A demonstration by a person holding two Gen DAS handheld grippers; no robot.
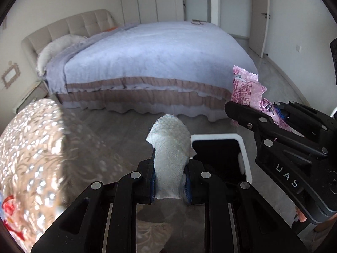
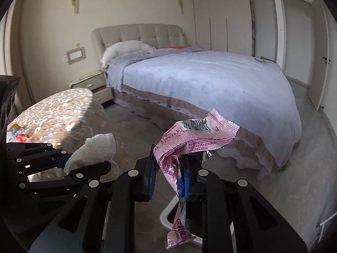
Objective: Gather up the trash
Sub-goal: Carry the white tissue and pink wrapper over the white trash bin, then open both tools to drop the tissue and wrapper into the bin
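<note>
My left gripper (image 1: 169,168) is shut on a crumpled white paper towel (image 1: 170,147) that sticks out past its blue pads. To its right, my right gripper (image 1: 259,109) is shut on a crinkled pink snack wrapper (image 1: 246,88). A white-rimmed trash bin (image 1: 244,147) with a dark inside stands on the floor just below and right of the towel. In the right wrist view the pink wrapper (image 2: 189,139) hangs between the fingers of my right gripper (image 2: 168,168), with the bin rim (image 2: 166,213) under it. At the left my left gripper (image 2: 84,162) carries the towel (image 2: 94,149).
A round table with a shiny patterned cloth (image 1: 31,147) is close on the left, with red-and-white packaging (image 2: 19,135) on it. A large bed with a lilac cover (image 1: 158,59) fills the room ahead. A nightstand (image 2: 90,82) stands by the headboard. Grey floor (image 2: 294,189) lies between.
</note>
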